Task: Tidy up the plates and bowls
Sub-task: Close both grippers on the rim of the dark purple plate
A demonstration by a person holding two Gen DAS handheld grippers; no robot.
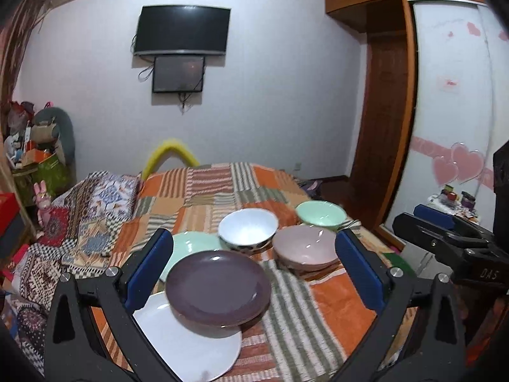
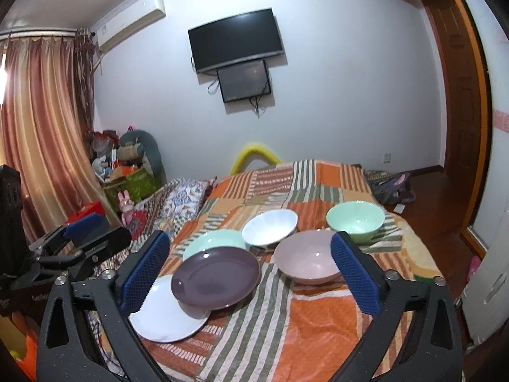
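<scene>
Both grippers (image 1: 253,270) (image 2: 249,267) hover, jaws wide and empty. Plates (image 1: 218,286) overlap on the bed (image 1: 337,312); bowls (image 1: 305,246) sit behind. Nothing seems sorted; next, probably, grasp the purple plate's rim.

The right gripper (image 1: 445,232) bears the raised letters "DAS" on its black body.

A bed (image 2: 318,334) covered by an orange patchwork quilt (image 1: 343,302) carries the dishes. Between the left gripper's fingers lie a purple plate (image 1: 218,287), overlapping a white plate (image 1: 187,347) and a green plate (image 1: 194,243). Beyond it stands a white bowl (image 1: 247,229). A pink bowl (image 1: 303,248) lies beside the right finger; a green bowl (image 1: 320,213) sits behind.
</scene>
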